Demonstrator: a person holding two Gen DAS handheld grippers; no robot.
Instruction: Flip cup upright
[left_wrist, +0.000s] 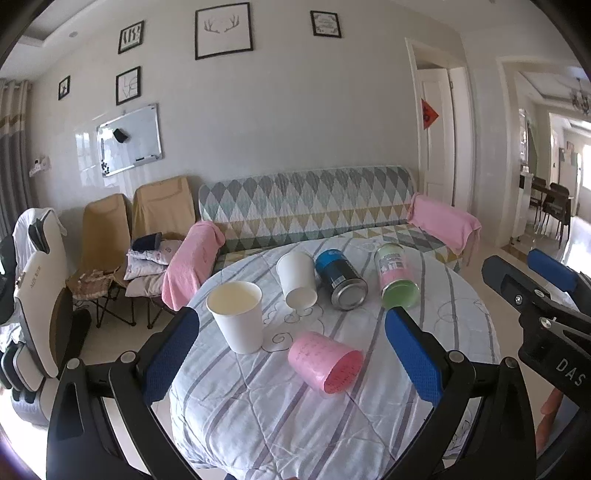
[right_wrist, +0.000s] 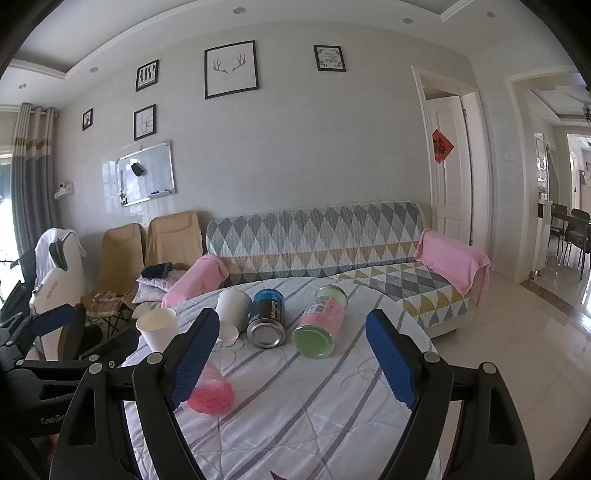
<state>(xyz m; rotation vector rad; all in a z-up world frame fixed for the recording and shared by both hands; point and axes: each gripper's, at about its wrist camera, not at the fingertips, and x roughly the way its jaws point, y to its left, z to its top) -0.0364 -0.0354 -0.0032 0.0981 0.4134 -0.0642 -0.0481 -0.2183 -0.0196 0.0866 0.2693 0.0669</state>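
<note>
A pink cup (left_wrist: 325, 363) lies on its side on the striped cloth of the round table (left_wrist: 266, 417), mouth toward me. It also shows in the right wrist view (right_wrist: 211, 395), partly behind the left finger. A white paper cup (left_wrist: 237, 315) stands upright at the left. A second white cup (left_wrist: 297, 280) lies on its side behind it. My left gripper (left_wrist: 291, 347) is open and empty, above the pink cup. My right gripper (right_wrist: 291, 354) is open and empty over the table's middle; it also shows at the right of the left wrist view (left_wrist: 532, 273).
A blue can (left_wrist: 341, 278) and a pink-and-green can (left_wrist: 395, 275) lie on their sides at the table's far part. A patterned sofa (left_wrist: 314, 206) with pink towels stands behind the table. Folding chairs (left_wrist: 110, 236) and a white chair stand at the left.
</note>
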